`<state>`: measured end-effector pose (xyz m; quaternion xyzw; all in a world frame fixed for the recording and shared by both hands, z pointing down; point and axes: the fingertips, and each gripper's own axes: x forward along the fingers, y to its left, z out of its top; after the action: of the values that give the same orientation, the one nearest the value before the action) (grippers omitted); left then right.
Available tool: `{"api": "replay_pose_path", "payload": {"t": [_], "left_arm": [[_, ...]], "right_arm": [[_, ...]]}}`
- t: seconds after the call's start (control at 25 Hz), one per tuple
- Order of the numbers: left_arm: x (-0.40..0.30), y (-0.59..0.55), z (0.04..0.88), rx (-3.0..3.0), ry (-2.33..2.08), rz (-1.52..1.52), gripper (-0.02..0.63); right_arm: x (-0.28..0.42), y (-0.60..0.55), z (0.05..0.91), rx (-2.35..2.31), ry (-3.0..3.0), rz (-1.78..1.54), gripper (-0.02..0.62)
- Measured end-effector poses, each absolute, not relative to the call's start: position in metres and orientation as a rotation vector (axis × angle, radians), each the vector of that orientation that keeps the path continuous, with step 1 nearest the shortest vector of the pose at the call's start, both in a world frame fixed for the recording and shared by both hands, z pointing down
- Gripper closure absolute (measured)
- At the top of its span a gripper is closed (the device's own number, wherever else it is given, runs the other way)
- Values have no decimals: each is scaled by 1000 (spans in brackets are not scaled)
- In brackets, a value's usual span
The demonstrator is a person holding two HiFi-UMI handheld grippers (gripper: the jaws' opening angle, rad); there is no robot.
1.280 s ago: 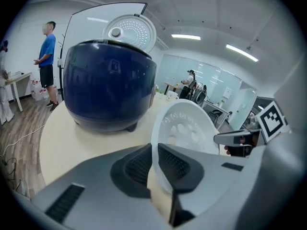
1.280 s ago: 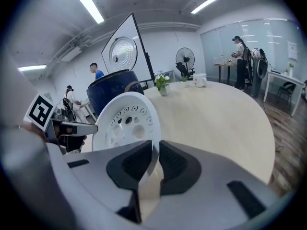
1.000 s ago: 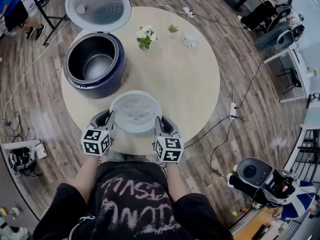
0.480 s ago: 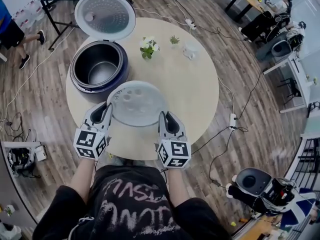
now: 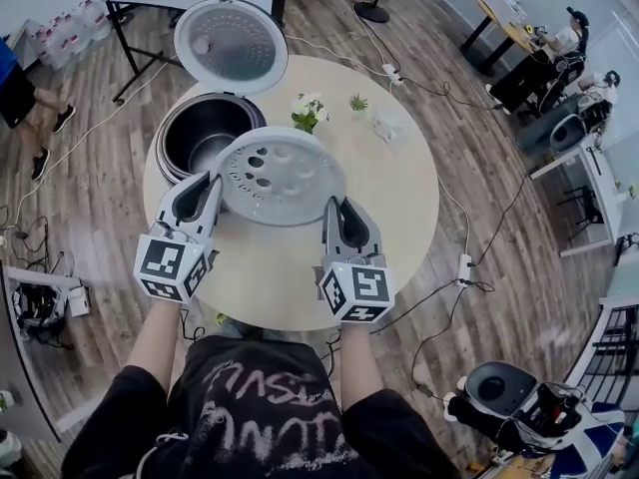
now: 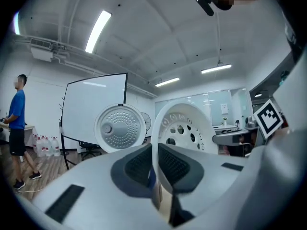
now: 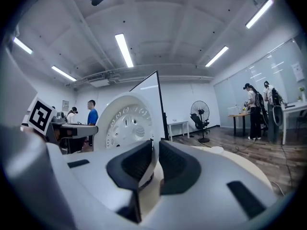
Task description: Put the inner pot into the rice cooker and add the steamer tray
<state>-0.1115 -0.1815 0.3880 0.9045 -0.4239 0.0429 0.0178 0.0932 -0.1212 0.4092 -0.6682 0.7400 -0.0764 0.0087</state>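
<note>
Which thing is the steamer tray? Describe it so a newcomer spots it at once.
Start at the round table; the open rice cooker sits at its left edge. Next to the cooker, clamped between the left gripper and right gripper, is the steamer tray: the only pale dish pierced with big round holes.

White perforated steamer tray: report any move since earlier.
Yes. The tray went from the near edge of the beige table to overlap the dark rice cooker.

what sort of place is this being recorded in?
Probably an open lab or office workspace, not a kitchen: a standing whiteboard, desks with people at them, and a power strip lying on the wood floor.
</note>
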Motion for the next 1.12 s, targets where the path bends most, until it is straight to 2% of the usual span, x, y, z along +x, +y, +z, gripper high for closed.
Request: {"api": "replay_pose_path", "payload": {"t": [0.48, 1.12], "left_arm": [[-148, -200, 338, 2773, -1578, 67, 554], [-236, -261, 350, 2661, -1634, 60, 554]], "right_arm": [[62, -170, 359, -1869, 2454, -103, 545], [-25, -249, 362, -1790, 2582, -159, 537]]}}
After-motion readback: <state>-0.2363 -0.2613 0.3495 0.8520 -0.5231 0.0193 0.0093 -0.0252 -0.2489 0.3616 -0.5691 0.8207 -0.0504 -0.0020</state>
